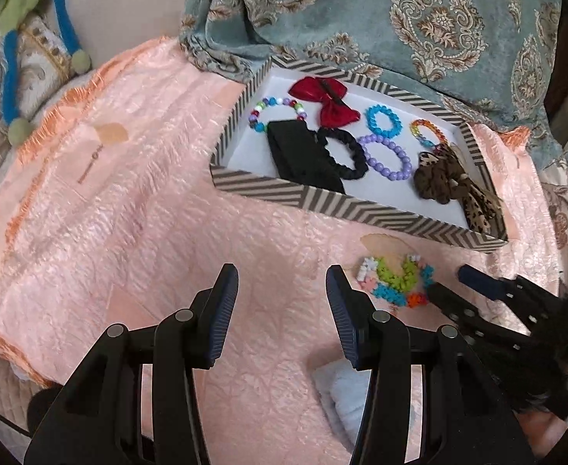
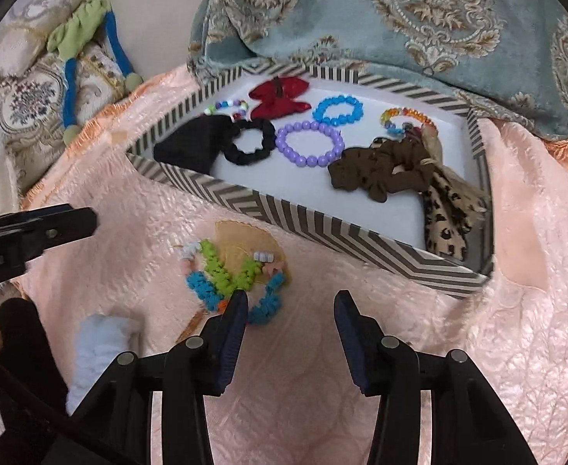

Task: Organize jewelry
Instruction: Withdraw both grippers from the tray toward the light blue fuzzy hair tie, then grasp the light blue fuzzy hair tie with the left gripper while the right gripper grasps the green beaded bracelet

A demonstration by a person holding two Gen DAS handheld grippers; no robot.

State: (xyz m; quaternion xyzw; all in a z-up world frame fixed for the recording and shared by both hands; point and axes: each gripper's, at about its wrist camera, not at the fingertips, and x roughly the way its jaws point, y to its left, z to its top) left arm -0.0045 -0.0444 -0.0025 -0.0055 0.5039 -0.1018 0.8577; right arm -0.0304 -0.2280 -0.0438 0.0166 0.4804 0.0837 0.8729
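Note:
A shallow box with zigzag-striped walls (image 1: 322, 199) (image 2: 322, 228) lies on a pink quilt. In it lie a red bow (image 1: 328, 100), bead bracelets in purple (image 1: 386, 157) (image 2: 309, 142), blue (image 1: 382, 120) and mixed colours (image 1: 278, 110), a black scrunchie (image 1: 342, 155) on a black cloth, and a leopard-print scrunchie (image 1: 450, 180) (image 2: 392, 172). A multicoloured star-bead bracelet (image 1: 398, 281) (image 2: 231, 277) lies on the quilt in front of the box. My left gripper (image 1: 282, 310) is open and empty, left of that bracelet. My right gripper (image 2: 289, 327) is open and empty, its left finger right beside the bracelet.
A teal patterned blanket (image 1: 419, 19) is heaped behind the box. Embroidered cushions and a blue-green soft toy (image 1: 31, 38) lie at the far left. A pale blue fluffy item (image 2: 97, 352) lies on the quilt near me. The quilt (image 1: 128, 213) stretches left of the box.

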